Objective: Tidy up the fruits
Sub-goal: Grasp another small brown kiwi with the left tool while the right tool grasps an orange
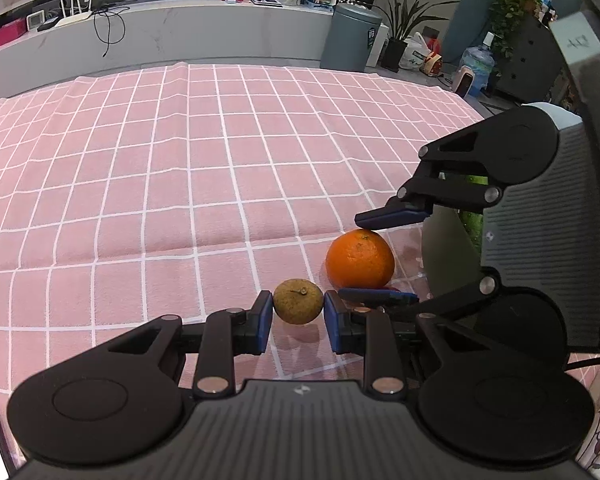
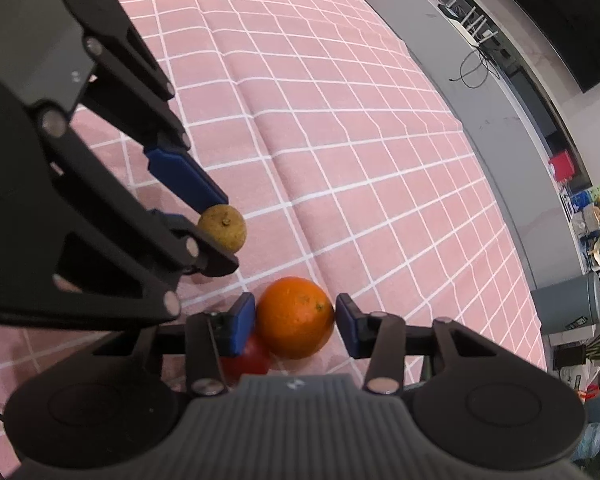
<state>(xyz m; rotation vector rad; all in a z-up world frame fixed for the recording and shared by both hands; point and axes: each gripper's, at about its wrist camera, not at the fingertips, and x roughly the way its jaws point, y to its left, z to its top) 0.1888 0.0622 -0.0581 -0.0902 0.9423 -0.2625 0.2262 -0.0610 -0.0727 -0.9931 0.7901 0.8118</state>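
Observation:
A small brownish-green round fruit (image 1: 299, 301) sits between the blue pads of my left gripper (image 1: 298, 309), which is shut on it just above the pink checked cloth (image 1: 180, 184); its shadow lies underneath. In the right wrist view the same fruit (image 2: 225, 227) shows in the left gripper (image 2: 221, 233) at upper left. An orange (image 2: 295, 317) rests between the pads of my right gripper (image 2: 296, 320), both pads touching its sides. A red fruit (image 2: 247, 360) lies against the orange, partly hidden under the left pad. In the left wrist view the orange (image 1: 360, 259) is just right of the small fruit.
The cloth stretches ahead with a few creases. A green item (image 1: 474, 216) is partly hidden behind the right gripper's body. Beyond the cloth are a long grey bench (image 1: 160, 36), a grey bin (image 1: 352, 36) and potted plants (image 1: 400, 28).

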